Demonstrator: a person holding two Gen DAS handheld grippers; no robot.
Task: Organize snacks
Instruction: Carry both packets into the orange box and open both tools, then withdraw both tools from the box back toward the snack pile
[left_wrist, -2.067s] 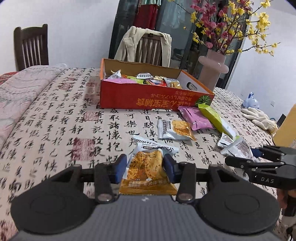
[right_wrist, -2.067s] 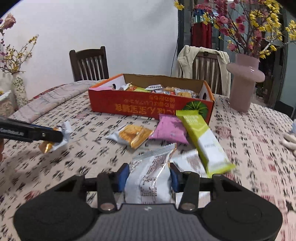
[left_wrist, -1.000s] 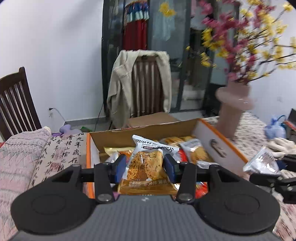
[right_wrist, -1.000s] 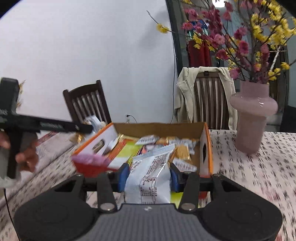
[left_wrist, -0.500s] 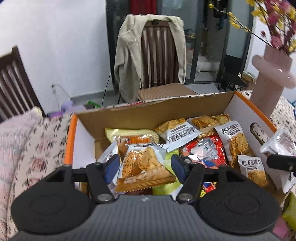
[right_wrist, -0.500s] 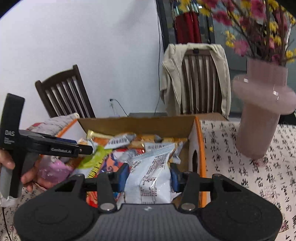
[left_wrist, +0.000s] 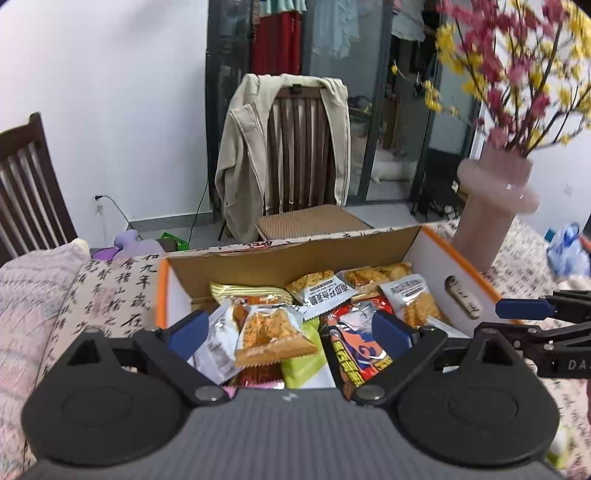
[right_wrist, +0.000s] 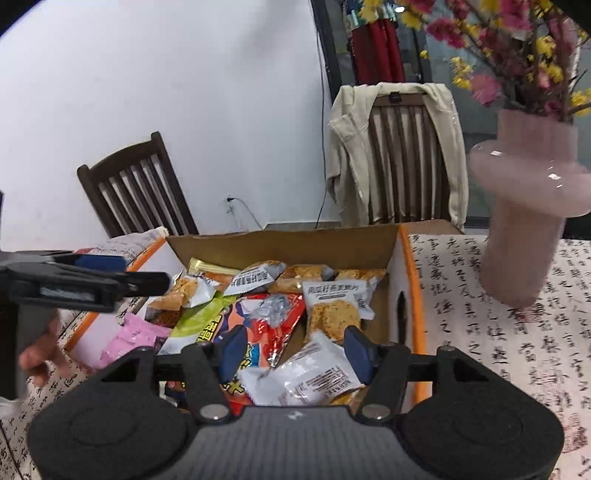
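Note:
An orange-rimmed cardboard box (left_wrist: 436, 254) holds several snack packets. My left gripper (left_wrist: 290, 334) is open above the box's left half; an orange cracker packet (left_wrist: 271, 332) lies loose in the box between its fingers. My right gripper (right_wrist: 295, 350) is open above the box's (right_wrist: 412, 280) right half; a white packet (right_wrist: 314, 376) lies loose under it on the other snacks. The right gripper also shows at the right edge of the left wrist view (left_wrist: 532, 314), and the left gripper at the left of the right wrist view (right_wrist: 122, 278).
A pink vase (right_wrist: 528, 221) with flowers stands on the table right of the box. A chair draped with a beige jacket (left_wrist: 240, 166) stands behind the box, a second wooden chair (right_wrist: 136, 188) to the left. The tablecloth (right_wrist: 498, 332) carries black calligraphy.
Both grippers carried their packets from the table to above the box. Both then opened and the orange packet and the white packet dropped into the box.

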